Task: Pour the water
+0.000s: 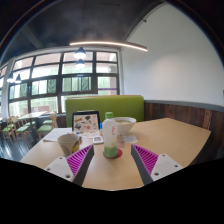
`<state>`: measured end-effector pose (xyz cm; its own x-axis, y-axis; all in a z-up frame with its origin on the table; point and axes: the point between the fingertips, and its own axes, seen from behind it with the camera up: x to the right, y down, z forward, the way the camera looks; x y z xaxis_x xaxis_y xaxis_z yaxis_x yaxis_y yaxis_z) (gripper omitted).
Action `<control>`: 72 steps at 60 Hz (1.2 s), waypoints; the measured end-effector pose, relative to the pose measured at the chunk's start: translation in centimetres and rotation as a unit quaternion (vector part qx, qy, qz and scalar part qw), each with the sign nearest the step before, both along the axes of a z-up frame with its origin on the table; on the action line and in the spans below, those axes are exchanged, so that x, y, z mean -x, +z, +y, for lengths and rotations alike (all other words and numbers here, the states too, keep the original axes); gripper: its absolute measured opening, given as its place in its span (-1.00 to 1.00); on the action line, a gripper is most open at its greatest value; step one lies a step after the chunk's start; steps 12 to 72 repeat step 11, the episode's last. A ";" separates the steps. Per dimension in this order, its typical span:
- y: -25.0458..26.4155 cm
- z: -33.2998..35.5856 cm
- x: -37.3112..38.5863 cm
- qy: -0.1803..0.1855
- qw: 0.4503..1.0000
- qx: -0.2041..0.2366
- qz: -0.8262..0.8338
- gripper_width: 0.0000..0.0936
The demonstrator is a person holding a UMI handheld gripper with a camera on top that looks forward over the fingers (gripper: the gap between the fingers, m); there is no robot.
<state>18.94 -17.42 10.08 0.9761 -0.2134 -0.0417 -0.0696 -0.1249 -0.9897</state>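
A small clear bottle point(111, 140) with a white cap and a green lower part stands upright on a round red coaster point(113, 154) on the light wooden table point(160, 135). A clear plastic cup point(123, 129) stands just behind it to the right. My gripper point(112, 159) is open, its two fingers with purple pads point(147, 157) spread wide. The bottle stands just ahead of the fingertips, between their lines, with a wide gap at either side. Nothing is held.
A tablet-like stand point(87, 122) showing pictures stands at the back left of the table. A tan object point(68, 142) lies at the left by the left finger. A green bench point(118, 105) and large windows point(60, 80) lie beyond the table.
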 end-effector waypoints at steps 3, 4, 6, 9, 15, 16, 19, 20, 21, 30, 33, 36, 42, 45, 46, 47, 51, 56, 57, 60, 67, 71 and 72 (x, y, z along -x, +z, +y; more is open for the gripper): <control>0.2 -4.0 1.0 0.004 1.000 0.006 0.002 0.77; 0.3 -4.3 1.1 0.007 1.000 0.005 0.001 0.77; 0.5 -5.0 1.5 0.010 1.000 0.001 0.001 0.76; 1.0 -6.8 2.1 0.013 1.000 -0.004 0.001 0.76; 1.0 -7.4 2.2 0.015 1.000 -0.005 -0.001 0.77; 1.0 -7.4 2.2 0.015 1.000 -0.005 -0.001 0.77; 1.0 -7.4 2.2 0.015 1.000 -0.005 -0.001 0.77; 1.0 -7.4 2.2 0.015 1.000 -0.005 -0.001 0.77; 1.0 -7.4 2.2 0.015 1.000 -0.005 -0.001 0.77; 1.0 -7.4 2.2 0.015 1.000 -0.005 -0.001 0.77; 1.0 -7.4 2.2 0.015 1.000 -0.005 -0.001 0.77; 1.0 -7.4 2.2 0.015 1.000 -0.005 -0.001 0.77; 1.0 -7.4 2.2 0.015 1.000 -0.005 -0.001 0.77; 1.0 -7.4 2.2 0.015 1.000 -0.005 -0.001 0.77; 1.0 -7.4 2.2 0.015 1.000 -0.005 -0.001 0.77; 1.0 -7.4 2.2 0.015 1.000 -0.005 -0.001 0.77; 1.0 -7.4 2.2 0.015 1.000 -0.005 -0.001 0.77; 1.0 -7.4 2.2 0.015 1.000 -0.005 -0.001 0.77; 1.0 -7.4 2.2 0.015 1.000 -0.005 -0.001 0.77; 1.0 -7.4 2.2 0.015 1.000 -0.005 -0.001 0.77; 1.0 -7.4 2.2 0.015 1.000 -0.005 -0.001 0.77; 1.0 -7.4 2.2 0.015 1.000 -0.005 -0.001 0.77; 1.0 -7.4 2.2 0.015 1.000 -0.005 -0.001 0.77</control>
